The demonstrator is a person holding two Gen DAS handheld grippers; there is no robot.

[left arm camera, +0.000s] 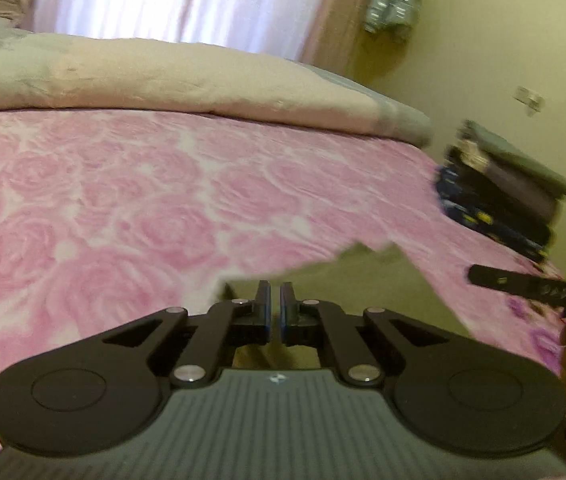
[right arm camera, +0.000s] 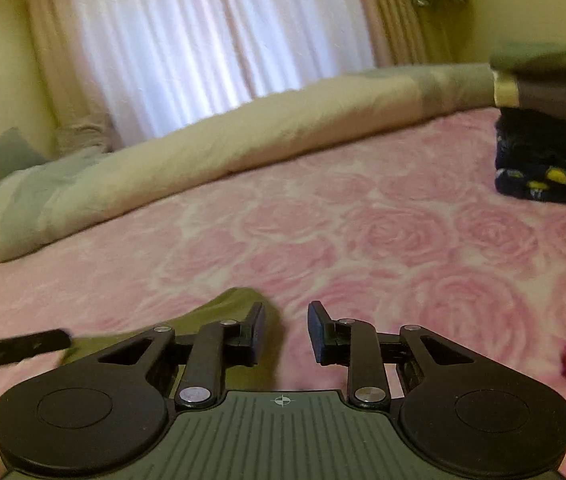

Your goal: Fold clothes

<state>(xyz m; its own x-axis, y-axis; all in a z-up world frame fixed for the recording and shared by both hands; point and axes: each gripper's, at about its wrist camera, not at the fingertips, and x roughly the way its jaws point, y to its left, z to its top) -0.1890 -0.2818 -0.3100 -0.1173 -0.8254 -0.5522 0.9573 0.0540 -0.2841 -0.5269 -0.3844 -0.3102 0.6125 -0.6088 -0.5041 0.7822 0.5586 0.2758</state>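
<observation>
Left gripper (left arm camera: 275, 312) is pressed together, seemingly pinching the olive garment (left arm camera: 347, 276) to lift its edge. Right gripper (right arm camera: 285, 330) is spread, empty beside it. Folded stack (right arm camera: 551, 128) sits aside, off the working area.

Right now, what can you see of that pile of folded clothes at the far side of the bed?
The pile of folded clothes sits on the pink rose-patterned blanket. It has soft-looking layers: a grey-green piece on top, a greyish-purple one beneath, and a dark navy one with yellow and pale prints at the bottom. Blur hides finer details. Neither pair of tongs touches it.
</observation>
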